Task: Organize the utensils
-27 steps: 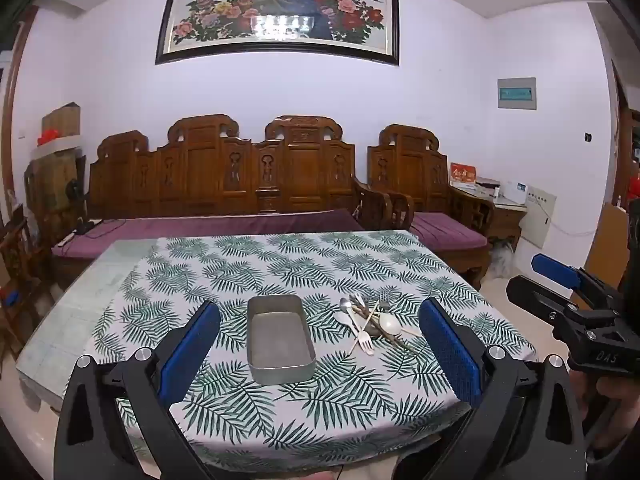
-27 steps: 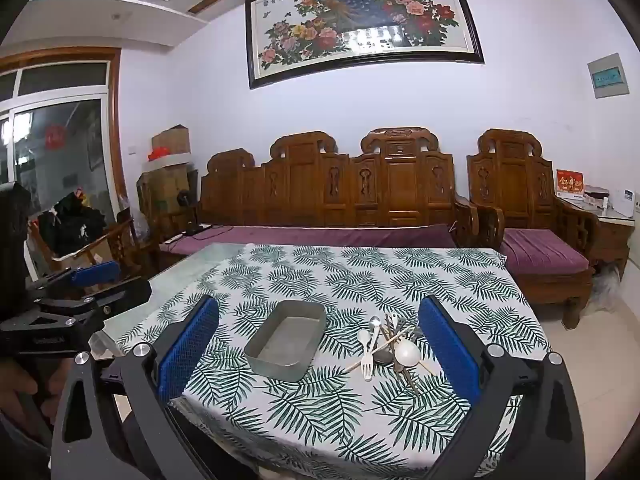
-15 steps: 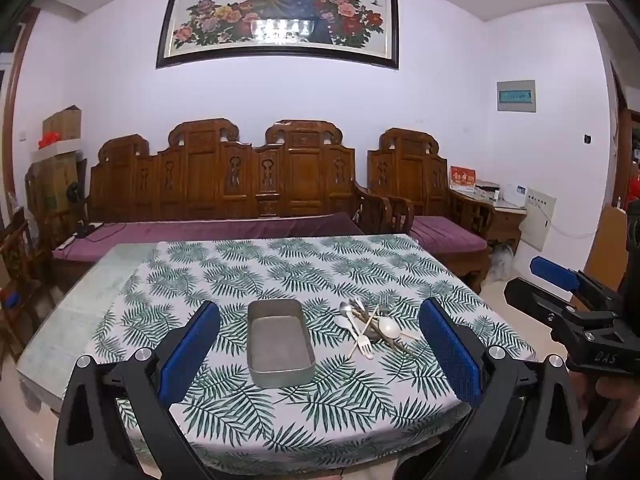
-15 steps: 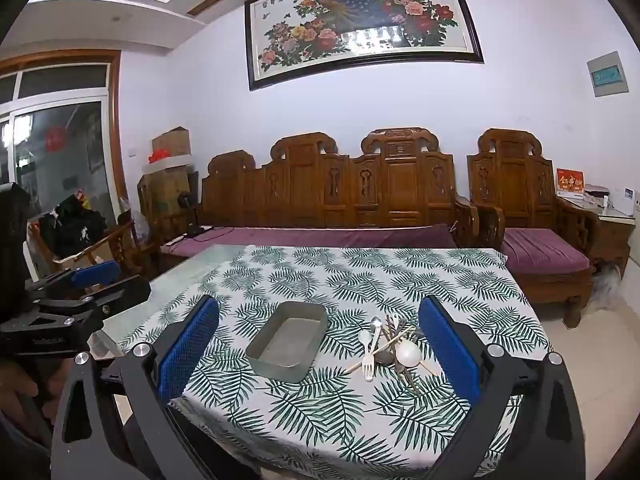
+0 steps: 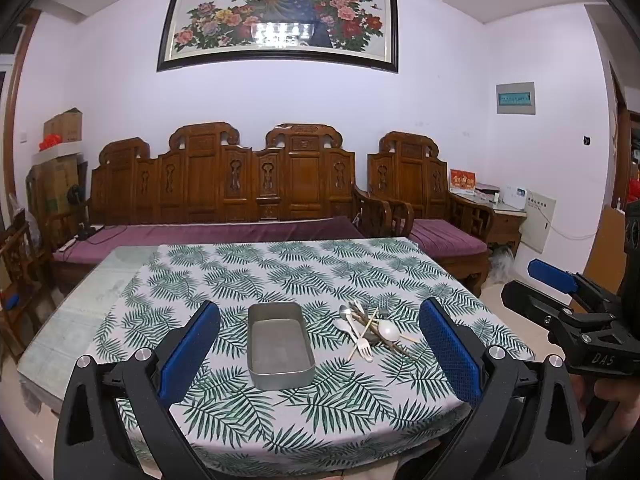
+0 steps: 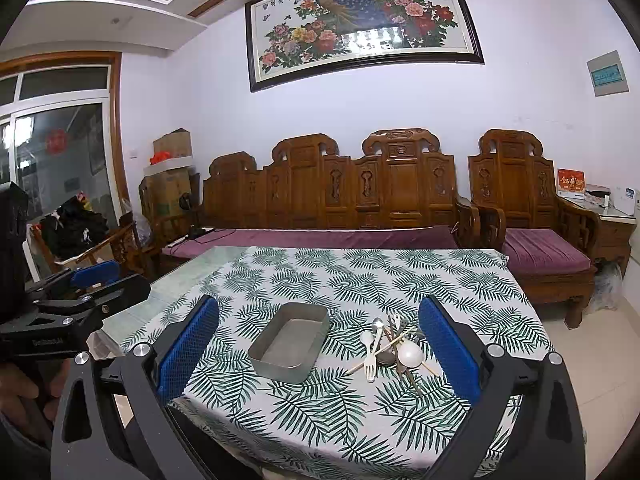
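- While both views face the same tabletop (image 5: 100,312), only the right wrist view takes in the glass door (image 6: 60,168) and a dark heap of clothes (image 6: 74,224) at the far left of the room.
- Only the left wrist view shows the whole side table (image 5: 496,216) with its small boxes beyond the single armchair (image 5: 416,184).
- Each view catches the other tool at its edge: the right gripper (image 5: 560,292) at the right border of the left view, the left gripper (image 6: 80,280) at the left border of the right view, each with a bit of the person's hand below it.
- One metal tray (image 5: 279,344) stands on the leaf-print cloth (image 5: 280,268), empty.
- One heap of utensils (image 5: 370,330) lies just right of the tray, apart from it.
- Within the heap I count two white spoons, one white fork (image 6: 370,364), one metal spoon (image 6: 377,325), one metal fork and some chopsticks; the sticks overlap too much to count.
- One long wooden sofa (image 6: 332,200) and one framed peacock picture (image 5: 280,16) sit behind.
- Both grippers point slightly downward over the near edge of the tabletop, well short of tray and heap.
- Fingers (image 5: 192,352) of the left gripper are spread wide with nothing between them; those of the right (image 6: 448,356) are spread just as wide and hold nothing.
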Available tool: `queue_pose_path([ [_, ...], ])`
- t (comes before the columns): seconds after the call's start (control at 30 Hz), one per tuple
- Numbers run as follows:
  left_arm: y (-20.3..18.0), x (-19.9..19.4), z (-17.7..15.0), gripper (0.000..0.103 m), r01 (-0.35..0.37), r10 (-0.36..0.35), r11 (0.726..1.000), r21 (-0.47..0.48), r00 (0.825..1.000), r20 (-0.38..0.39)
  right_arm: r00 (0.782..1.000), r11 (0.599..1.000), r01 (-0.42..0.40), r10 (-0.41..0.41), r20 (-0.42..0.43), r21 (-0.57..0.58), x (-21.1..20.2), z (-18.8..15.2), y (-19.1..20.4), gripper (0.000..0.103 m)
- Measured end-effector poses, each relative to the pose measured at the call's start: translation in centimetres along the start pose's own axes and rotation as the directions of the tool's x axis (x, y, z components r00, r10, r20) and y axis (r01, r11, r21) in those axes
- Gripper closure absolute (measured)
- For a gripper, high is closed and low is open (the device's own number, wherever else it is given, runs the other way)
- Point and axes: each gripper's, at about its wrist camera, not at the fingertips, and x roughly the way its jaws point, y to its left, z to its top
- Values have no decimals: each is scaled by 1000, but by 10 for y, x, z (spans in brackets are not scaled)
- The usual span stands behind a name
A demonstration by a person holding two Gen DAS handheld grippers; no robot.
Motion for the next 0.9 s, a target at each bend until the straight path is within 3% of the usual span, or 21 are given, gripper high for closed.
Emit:
queue_pose_path([
  [0.9,-1,-5,1,7,6,-6,1000,1,1000,15,1000,1000,-4,4,5,4,-1,-2,3,3],
])
